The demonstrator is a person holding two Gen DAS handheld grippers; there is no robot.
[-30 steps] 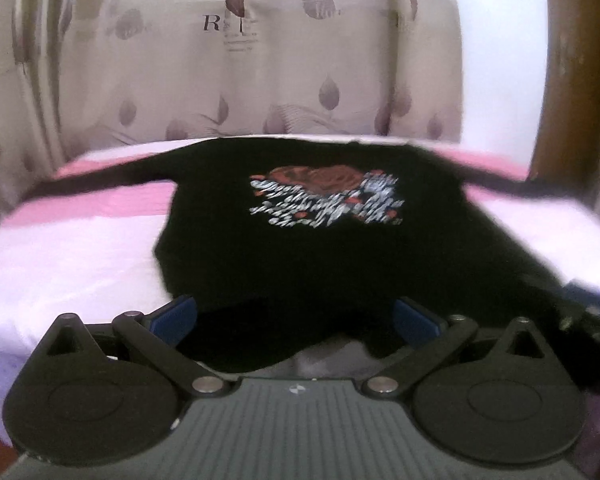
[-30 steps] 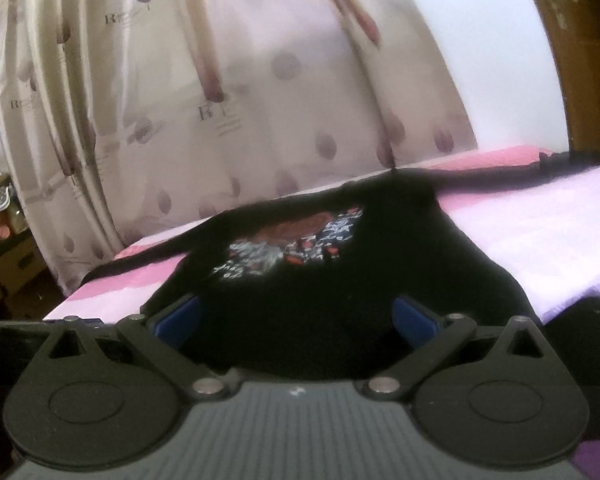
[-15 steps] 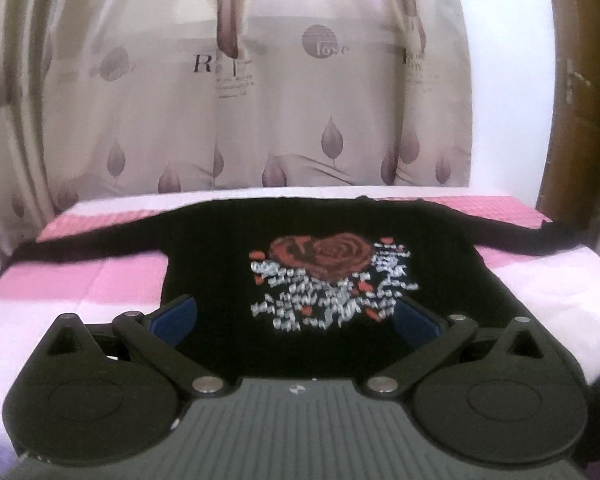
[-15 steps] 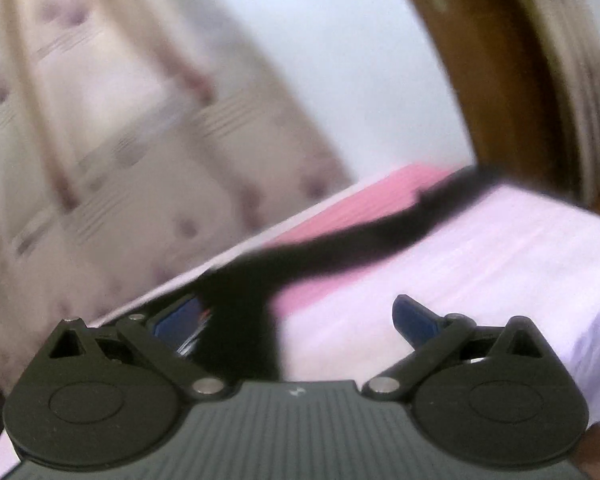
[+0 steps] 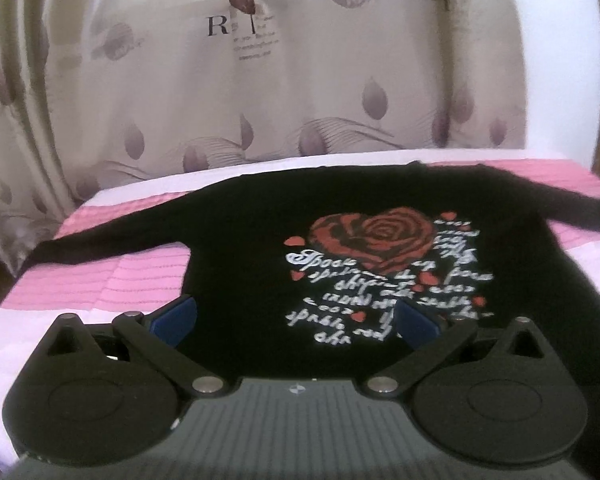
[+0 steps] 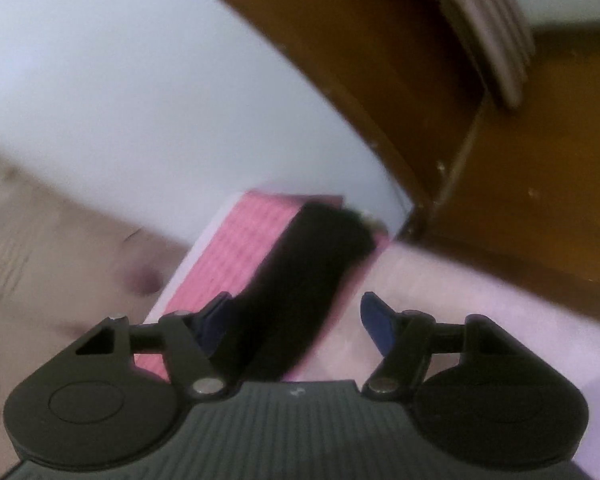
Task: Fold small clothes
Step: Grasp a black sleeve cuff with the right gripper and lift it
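A black top [image 5: 260, 248] with a red rose print lies flat, sleeves spread, on the pink-and-white bed [image 5: 112, 284]; the left gripper [image 5: 296, 320] hangs over its hem, jaws wide apart and empty. The right gripper [image 6: 296, 320] sits over one sleeve [image 6: 300, 280] near the bed's corner; its jaws have just been closing, the sleeve between them, pads not yet pressing.

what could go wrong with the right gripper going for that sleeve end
The right gripper has just been closing, with the black sleeve lying off-centre beside its left finger; it may pinch the pink bedcover too. The cuff sits by the bed's corner and could slip over the edge.
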